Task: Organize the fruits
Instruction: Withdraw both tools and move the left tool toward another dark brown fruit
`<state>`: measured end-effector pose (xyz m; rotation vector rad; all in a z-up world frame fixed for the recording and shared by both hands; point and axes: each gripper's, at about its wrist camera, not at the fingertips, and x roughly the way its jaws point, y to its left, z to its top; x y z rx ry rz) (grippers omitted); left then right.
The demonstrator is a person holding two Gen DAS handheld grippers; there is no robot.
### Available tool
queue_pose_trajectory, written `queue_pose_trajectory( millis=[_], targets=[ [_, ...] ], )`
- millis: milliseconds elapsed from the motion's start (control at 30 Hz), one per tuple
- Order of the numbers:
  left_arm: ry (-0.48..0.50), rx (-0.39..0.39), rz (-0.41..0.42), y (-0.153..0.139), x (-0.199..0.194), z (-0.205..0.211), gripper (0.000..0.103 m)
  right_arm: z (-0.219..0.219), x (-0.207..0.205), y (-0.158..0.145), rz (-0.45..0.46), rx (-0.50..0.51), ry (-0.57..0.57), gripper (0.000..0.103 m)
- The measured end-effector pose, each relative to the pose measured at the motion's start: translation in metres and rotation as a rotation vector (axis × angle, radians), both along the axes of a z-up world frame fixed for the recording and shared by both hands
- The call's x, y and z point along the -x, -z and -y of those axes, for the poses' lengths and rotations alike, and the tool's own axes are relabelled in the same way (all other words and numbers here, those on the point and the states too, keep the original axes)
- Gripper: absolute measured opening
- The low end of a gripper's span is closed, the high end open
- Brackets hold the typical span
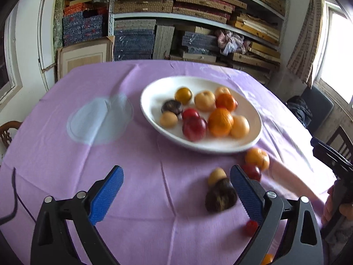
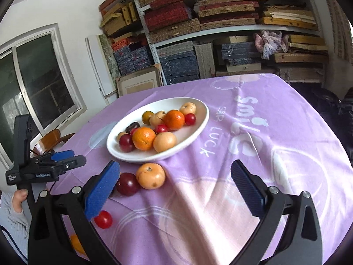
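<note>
Several fruits fill the white plate [image 2: 199, 122] on the purple-clothed surface [image 2: 253, 154]; more lie loose beside it, including a dark plum [image 2: 127, 183]. Left gripper [image 1: 176, 190] and right gripper [image 2: 174, 187] hover with jaws wide, holding nothing.

A lilac printed cloth [image 2: 253, 154] covers the bench. Behind it, white metal shelves [image 1: 198, 19] hold stacked woven boxes, with a crumpled pink rag [image 2: 269, 40] among them
</note>
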<state>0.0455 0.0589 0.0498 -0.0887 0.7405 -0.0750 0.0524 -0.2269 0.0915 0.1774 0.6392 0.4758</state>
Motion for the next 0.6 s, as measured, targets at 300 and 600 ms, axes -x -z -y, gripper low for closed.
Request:
queue_pose_trajectory(
  millis=[300, 600],
  targets=[
    [0.057, -0.153, -0.03, 0.028, -0.003, 0.039, 0.098, 0.018, -0.015, 0.013, -0.09, -0.074, 0.035, 0.099],
    [0.054, -0.159, -0.094, 0.04, -0.013, 0.032, 0.1, 0.008, -0.018, 0.014, -0.105, -0.044, 0.016, 0.099]
  ],
)
